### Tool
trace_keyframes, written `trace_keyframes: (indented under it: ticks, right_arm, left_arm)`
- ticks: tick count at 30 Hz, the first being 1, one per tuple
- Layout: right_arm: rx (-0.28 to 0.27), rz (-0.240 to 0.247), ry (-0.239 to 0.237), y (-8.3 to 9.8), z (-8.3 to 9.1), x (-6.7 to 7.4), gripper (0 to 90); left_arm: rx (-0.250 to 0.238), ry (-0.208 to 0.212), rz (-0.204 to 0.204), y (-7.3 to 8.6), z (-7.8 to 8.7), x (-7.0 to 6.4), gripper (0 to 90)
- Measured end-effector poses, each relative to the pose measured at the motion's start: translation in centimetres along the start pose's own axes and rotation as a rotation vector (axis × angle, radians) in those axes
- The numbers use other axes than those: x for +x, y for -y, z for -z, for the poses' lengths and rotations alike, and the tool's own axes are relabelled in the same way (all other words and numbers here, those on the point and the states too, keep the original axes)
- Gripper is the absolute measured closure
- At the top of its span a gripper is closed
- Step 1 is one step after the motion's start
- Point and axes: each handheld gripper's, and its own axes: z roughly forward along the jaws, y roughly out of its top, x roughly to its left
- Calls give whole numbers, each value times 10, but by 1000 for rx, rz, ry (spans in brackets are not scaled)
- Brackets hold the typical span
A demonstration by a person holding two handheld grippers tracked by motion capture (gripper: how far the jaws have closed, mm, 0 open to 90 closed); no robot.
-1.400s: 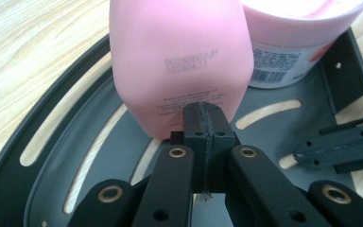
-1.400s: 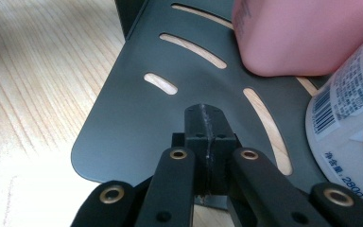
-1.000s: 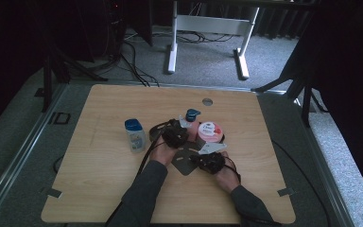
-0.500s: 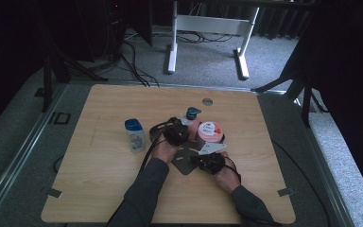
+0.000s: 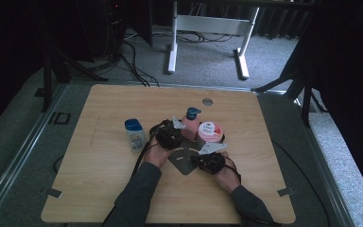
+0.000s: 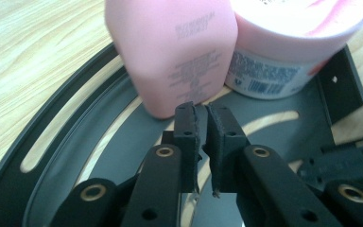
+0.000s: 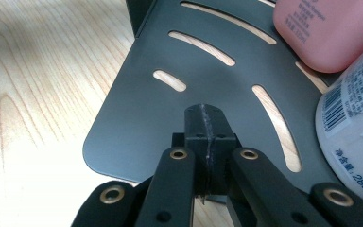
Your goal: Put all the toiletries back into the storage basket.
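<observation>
The left tongs (image 6: 201, 124) have just been opening to a narrow gap with nothing between them, and have drawn slightly back from the pink plastic pump bottle (image 5: 190, 126).

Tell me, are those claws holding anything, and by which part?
Nothing is held. The left claw, its jaws just opening, is empty before the pink bottle; the right claw is shut empty above the dark plate.
</observation>
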Motion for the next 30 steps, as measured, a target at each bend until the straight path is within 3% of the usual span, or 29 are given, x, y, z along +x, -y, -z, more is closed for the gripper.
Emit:
trace_keyframes:
  ticks: [8, 19, 30]
  right_arm:
    - [-4, 0, -2, 1, 0, -1, 900]
    - [-9, -1, -8, 1, 0, -1, 898]
    - [-9, -5, -13, 1, 0, -2, 894]
  left_arm:
    - [4, 26, -2, 15, 18, 12, 768]
    - [3, 78, -63, 25, 46, 16, 691]
    - [-9, 111, -81, 32, 68, 24, 649]
